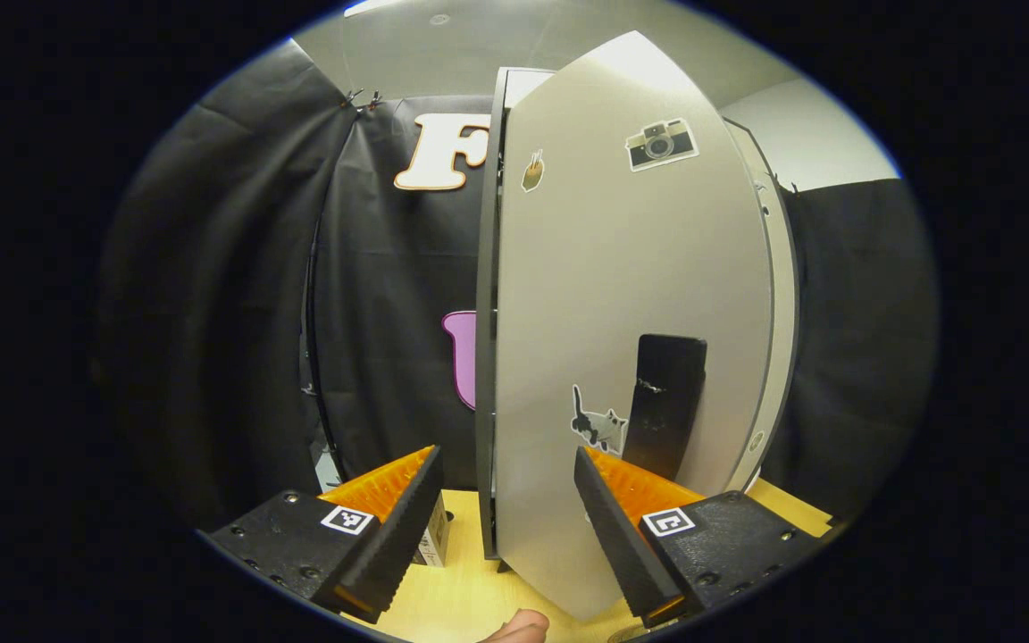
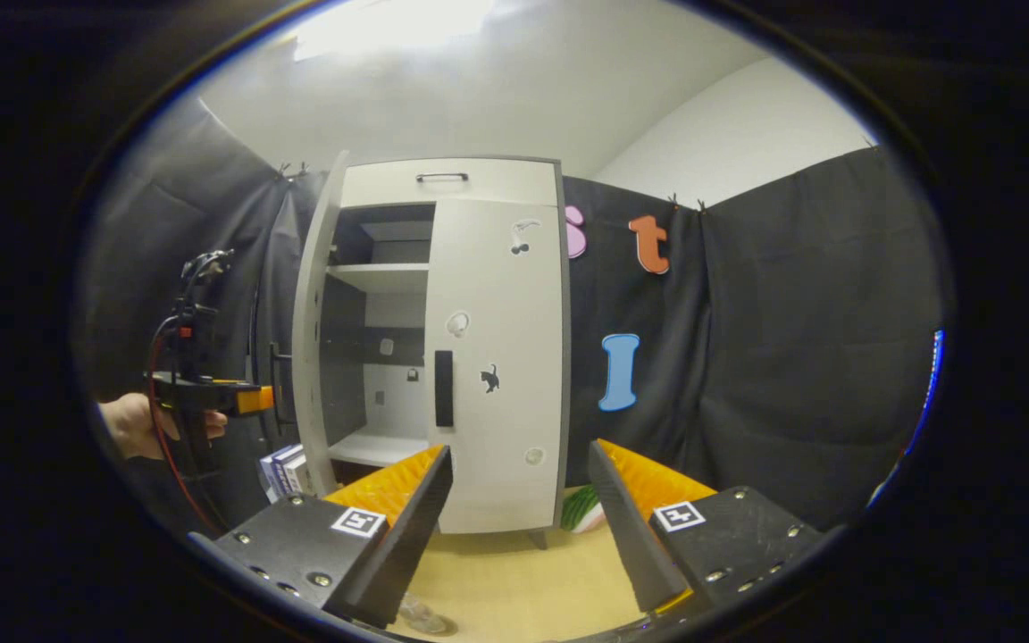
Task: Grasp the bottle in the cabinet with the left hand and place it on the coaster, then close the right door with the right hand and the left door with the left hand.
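Observation:
The white cabinet (image 2: 452,183) stands on the wooden table (image 2: 523,572). Its right door (image 2: 497,420) is shut flat; its left door (image 2: 309,357) stands wide open, showing bare shelves (image 2: 380,277). In the left gripper view the left door's outer face (image 1: 622,295), with stickers and a black handle (image 1: 668,402), is close ahead. My left gripper (image 1: 506,455) is open, its fingers either side of the door's lower part. A hand holds that left gripper (image 2: 251,399) just outside the open door. My right gripper (image 2: 519,451) is open and empty, back from the cabinet. A clear thing, perhaps the bottle (image 2: 421,616), shows at the bottom edge.
Books (image 2: 287,469) stand on the table left of the cabinet. A green striped thing (image 2: 581,509) lies by the cabinet's right foot. Black cloth walls close in behind and on both sides. A fingertip (image 1: 514,627) shows at the left gripper view's bottom.

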### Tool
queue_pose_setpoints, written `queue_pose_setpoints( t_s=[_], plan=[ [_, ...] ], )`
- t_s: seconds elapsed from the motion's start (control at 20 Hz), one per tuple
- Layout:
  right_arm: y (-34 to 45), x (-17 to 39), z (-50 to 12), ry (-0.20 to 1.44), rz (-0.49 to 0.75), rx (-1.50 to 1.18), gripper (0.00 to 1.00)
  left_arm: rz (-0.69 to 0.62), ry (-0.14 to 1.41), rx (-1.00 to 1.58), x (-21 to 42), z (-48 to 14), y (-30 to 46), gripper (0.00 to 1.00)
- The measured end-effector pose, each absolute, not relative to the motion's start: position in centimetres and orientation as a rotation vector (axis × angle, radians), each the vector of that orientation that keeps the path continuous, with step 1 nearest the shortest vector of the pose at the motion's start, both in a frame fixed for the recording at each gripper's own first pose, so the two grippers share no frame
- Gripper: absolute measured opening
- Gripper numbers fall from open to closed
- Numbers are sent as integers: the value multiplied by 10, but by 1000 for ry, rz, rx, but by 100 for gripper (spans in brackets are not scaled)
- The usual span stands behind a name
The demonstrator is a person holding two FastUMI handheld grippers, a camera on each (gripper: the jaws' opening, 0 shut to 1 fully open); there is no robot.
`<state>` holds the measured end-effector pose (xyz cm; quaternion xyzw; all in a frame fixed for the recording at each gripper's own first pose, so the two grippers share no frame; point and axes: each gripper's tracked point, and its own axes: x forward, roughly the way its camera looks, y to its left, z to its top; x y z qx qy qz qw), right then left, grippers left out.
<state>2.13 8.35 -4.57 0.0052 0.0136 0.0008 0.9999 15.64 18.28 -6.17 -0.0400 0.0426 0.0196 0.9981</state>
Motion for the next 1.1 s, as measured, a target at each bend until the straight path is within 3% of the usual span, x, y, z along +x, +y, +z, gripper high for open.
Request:
queue_pose_setpoints(
  t_s=[0.05,0.1,0.6,0.75,0.95,1.1],
  plan=[
    [80,26,-48,28,0,6,90,35,87,-88,159,-62,178,94],
    [78,31,-49,31,-3,4,94,27,89,-97,163,-63,172,94],
    [42,55,-54,19,-50,-11,94,-59,114,-106,182,-75,103,96],
    [40,47,-59,28,-34,15,90,-56,117,-109,158,-73,92,96],
    [36,20,-53,11,12,3,94,-41,106,-97,106,-64,75,92],
    [31,0,-55,9,38,9,90,-37,79,-68,63,-53,62,96]
  ],
)
